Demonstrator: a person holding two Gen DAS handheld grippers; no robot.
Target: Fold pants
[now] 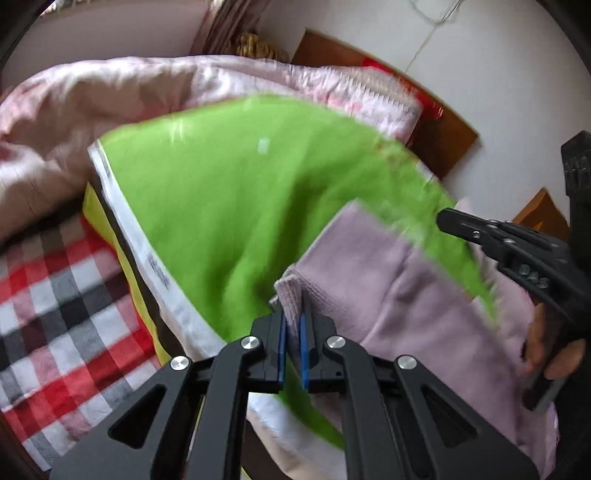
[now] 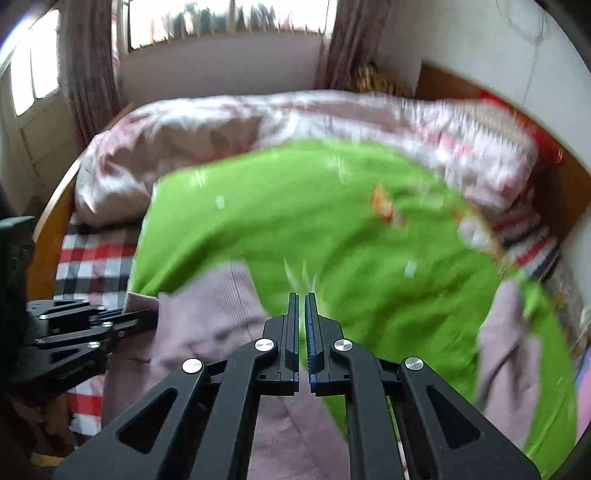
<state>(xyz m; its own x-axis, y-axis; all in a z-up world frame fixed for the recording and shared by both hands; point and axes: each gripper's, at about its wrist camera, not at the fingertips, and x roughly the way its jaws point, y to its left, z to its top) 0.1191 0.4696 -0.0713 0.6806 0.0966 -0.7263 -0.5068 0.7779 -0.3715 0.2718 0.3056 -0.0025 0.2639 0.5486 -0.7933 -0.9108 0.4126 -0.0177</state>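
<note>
Pale lilac pants (image 1: 373,280) lie on a bright green cloth (image 1: 229,192) spread over the bed. My left gripper (image 1: 291,319) is shut on a ribbed edge of the pants and holds it up a little. The right gripper shows at the right of the left wrist view (image 1: 443,218), above the pants. In the right wrist view my right gripper (image 2: 303,297) has its jaws nearly together over the green cloth (image 2: 332,229); whether fabric is between them cannot be told. The pants (image 2: 207,317) lie to its left and another part (image 2: 506,332) to its right. The left gripper (image 2: 144,317) sits at the left edge.
A pink quilt (image 2: 192,147) is bunched at the back of the bed. A red, white and grey checked sheet (image 1: 62,306) covers the mattress. A wooden headboard (image 1: 447,133) and white wall are at the right. Curtains and a window (image 2: 229,18) are behind. Both views are motion blurred.
</note>
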